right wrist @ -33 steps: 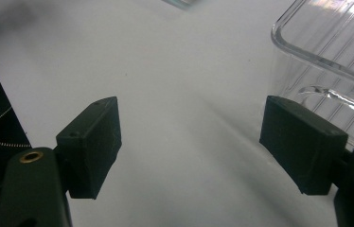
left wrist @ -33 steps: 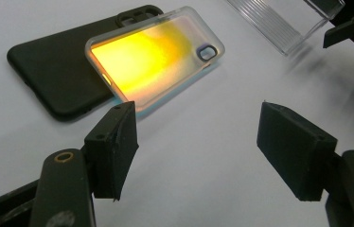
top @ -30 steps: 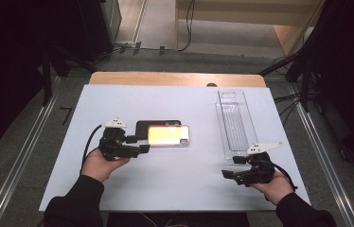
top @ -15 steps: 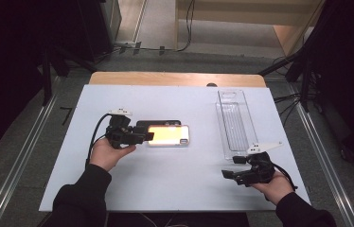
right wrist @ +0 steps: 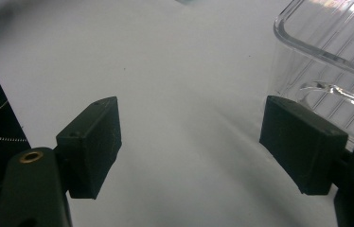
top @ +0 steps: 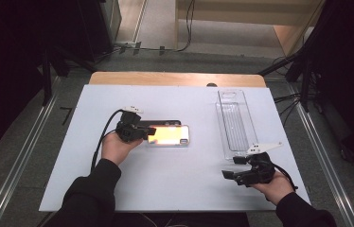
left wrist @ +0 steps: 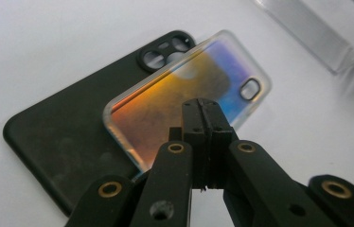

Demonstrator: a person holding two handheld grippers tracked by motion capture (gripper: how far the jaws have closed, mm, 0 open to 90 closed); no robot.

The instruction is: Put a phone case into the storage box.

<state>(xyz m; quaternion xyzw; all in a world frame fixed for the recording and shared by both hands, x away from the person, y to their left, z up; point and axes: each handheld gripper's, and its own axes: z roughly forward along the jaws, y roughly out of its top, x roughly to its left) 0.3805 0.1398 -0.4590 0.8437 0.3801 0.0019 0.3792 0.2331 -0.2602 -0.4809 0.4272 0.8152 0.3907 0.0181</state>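
An iridescent clear phone case lies on the white table, partly overlapping a black phone case behind it. My left gripper sits at the iridescent case's left end, its tips over the case. Its jaws have just been closing and now stand pressed together with nothing between them. My right gripper rests open near the table's front right, beside the near end of a long clear plastic tray, with bare table between its jaws.
The white table top has a wooden strip along its far edge. Metal rails run along the floor on both sides. Cables trail on the floor beyond the table.
The left hand moved away from the person and slightly right, up to the iridescent case, and its jaws went from open to shut. The right hand stayed still.
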